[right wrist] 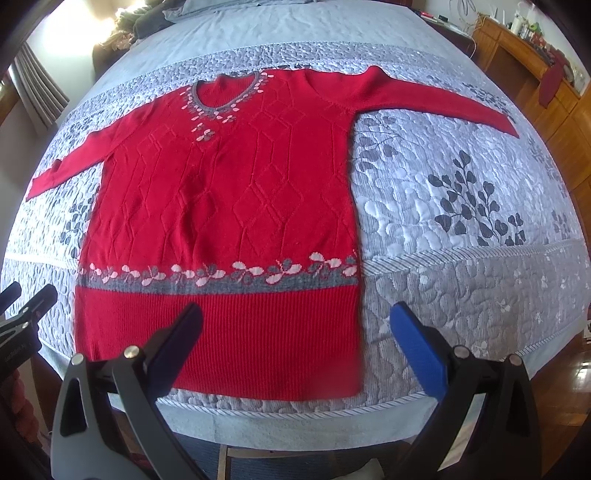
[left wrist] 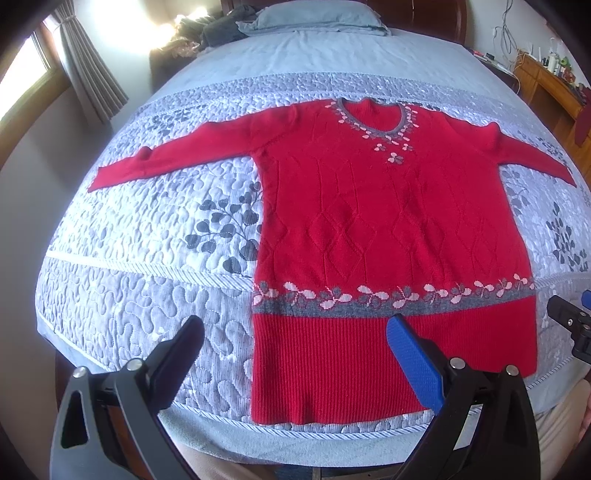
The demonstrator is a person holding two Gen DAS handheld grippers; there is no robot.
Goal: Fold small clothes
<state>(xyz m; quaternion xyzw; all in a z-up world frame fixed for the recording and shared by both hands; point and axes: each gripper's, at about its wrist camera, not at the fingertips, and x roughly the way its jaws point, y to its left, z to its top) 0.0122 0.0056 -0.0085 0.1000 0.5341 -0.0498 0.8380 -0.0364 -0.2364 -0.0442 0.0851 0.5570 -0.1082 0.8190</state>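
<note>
A red knitted sweater (left wrist: 376, 221) with a grey and pink flower band lies flat, front up, on the bed, both sleeves spread out, hem toward me. It also shows in the right wrist view (right wrist: 229, 192). My left gripper (left wrist: 295, 325) is open and empty, held above the hem's left corner. My right gripper (right wrist: 295, 314) is open and empty, held above the hem's right corner. The right gripper's tip shows at the right edge of the left wrist view (left wrist: 570, 317); the left gripper shows at the left edge of the right wrist view (right wrist: 22, 306).
The bed has a grey-blue quilted cover (left wrist: 147, 236) with a leaf print and a corded front edge (right wrist: 332, 410). A pillow (left wrist: 314, 18) and dark clothes (left wrist: 221, 29) lie at the head. A wooden dresser (right wrist: 535, 74) stands at the right, a curtained window (left wrist: 85, 55) at the left.
</note>
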